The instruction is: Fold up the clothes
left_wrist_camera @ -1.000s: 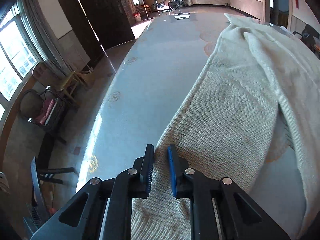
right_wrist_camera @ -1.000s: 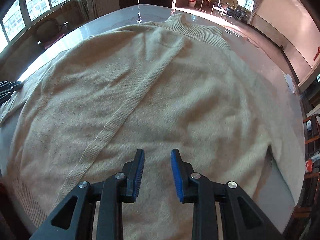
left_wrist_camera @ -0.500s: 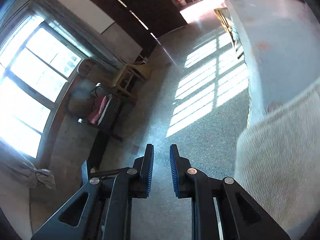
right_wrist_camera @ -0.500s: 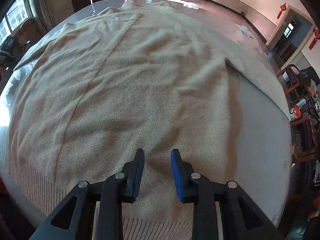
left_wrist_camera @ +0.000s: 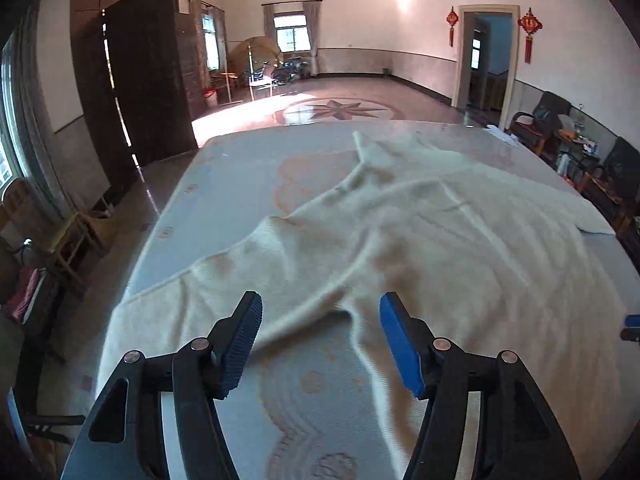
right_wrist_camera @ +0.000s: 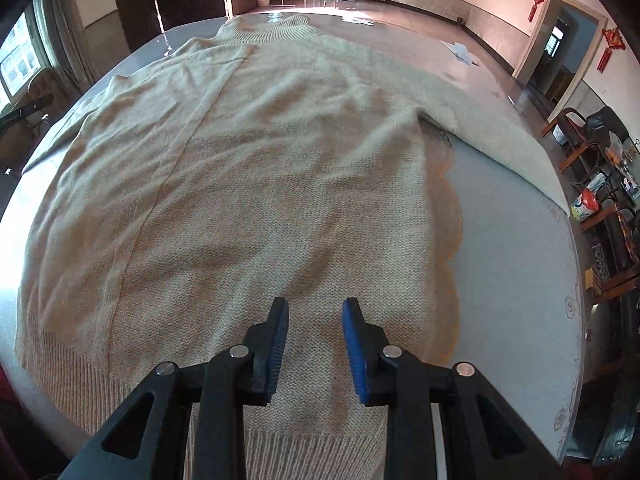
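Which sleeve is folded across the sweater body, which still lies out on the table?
Folded: the sleeve on the view's left. The other sleeve angles out right over bare table.

- One cream knitted sweater (right_wrist_camera: 248, 184) is seen, spread flat on one table (right_wrist_camera: 516, 248).
- Two grippers are counted: the left gripper (left_wrist_camera: 320, 344) and the right gripper (right_wrist_camera: 316, 344), each with two blue-padded fingers.
- Two red hanging ornaments (left_wrist_camera: 529, 24) are seen beside one doorway (left_wrist_camera: 486, 56).
- One white scrap of paper (right_wrist_camera: 460, 51) is noted on the table's far side.
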Demonstrator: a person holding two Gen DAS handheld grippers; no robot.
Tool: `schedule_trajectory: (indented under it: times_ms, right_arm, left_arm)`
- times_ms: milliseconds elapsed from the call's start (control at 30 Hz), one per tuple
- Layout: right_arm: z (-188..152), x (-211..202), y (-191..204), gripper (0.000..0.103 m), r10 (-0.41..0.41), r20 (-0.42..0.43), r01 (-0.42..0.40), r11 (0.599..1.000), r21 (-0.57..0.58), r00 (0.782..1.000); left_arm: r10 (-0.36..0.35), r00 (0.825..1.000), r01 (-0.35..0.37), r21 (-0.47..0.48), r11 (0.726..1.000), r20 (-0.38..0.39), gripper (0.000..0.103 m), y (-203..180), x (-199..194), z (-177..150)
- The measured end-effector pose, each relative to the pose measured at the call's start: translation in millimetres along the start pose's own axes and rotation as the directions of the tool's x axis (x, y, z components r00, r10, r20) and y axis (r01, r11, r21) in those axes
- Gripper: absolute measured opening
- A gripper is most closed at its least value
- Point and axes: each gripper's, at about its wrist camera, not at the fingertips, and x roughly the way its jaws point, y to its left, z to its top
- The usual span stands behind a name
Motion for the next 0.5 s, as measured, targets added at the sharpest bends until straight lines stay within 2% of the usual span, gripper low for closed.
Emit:
schedule_trajectory:
  times_ms: [100,200,267,333,400,500]
  right_arm:
    - [6,8,-2,0.028,0.035,0.021,-0.035,0.999,-0.016,0.999]
    - [9,17,-2,0.028,0.04,0.018,-0.039,0.998,-0.048,0.999]
    - [5,21,-5,0.029,0.038,0.012,-0.037,0.997,-0.064,0.999]
    - [1,23,-9,0.033,0.07,0.031,-0.068,0.996,-0.058,0.997]
    - [-5,23,-12,0.035,0.089,0.05,-0.086,0.994,-0.065,0.995]
    - [-17,19,-8,0.036,0.088,0.068,-0.08,0.991,-0.108,0.994]
  left_arm:
    - [-0.061,0.998,0.061,0.019,0.998,-0.024,0.075,-72,-7,-27]
    - [-0.057,0.994,0.064,0.081,0.995,-0.093,0.075,-114,2,-58]
    - [-0.024,0.99,0.043,0.134,0.99,-0.139,0.075,-135,9,-79]
    - [-0.003,0.985,0.031,0.161,0.986,-0.174,0.076,-139,16,-100]
    - [-0.005,0.991,0.019,0.102,0.995,-0.134,0.082,-134,6,-114]
    - [-0.037,0.988,0.041,0.025,0.999,-0.147,0.082,-120,-4,-124]
